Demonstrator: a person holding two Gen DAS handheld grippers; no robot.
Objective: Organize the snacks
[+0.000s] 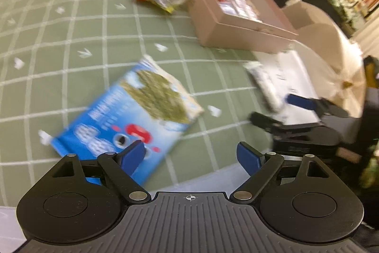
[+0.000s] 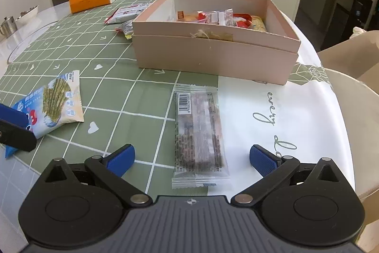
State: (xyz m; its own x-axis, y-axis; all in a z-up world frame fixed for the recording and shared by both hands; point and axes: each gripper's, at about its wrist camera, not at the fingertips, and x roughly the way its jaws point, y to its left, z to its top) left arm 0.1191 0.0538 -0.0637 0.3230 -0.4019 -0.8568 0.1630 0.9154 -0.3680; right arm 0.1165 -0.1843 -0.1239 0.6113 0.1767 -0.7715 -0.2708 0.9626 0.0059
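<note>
Clear crinkly film wraps the dark snack bar [image 2: 199, 134], lying flat on the counter [image 2: 118, 96] just near of the pink box [image 2: 213, 56]. It looks light, a little stiff and slippery; I'd pinch it across its narrow middle. Its long axis runs near to far, barcode end toward the box. The right tool [image 2: 191, 157] hangs over its near end, spread wide, touching nothing. Left of it, the left tool [image 1: 191, 155], also spread and empty, hovers by the blue seaweed packet [image 1: 132, 120], a soft pouch lying askew.
</note>
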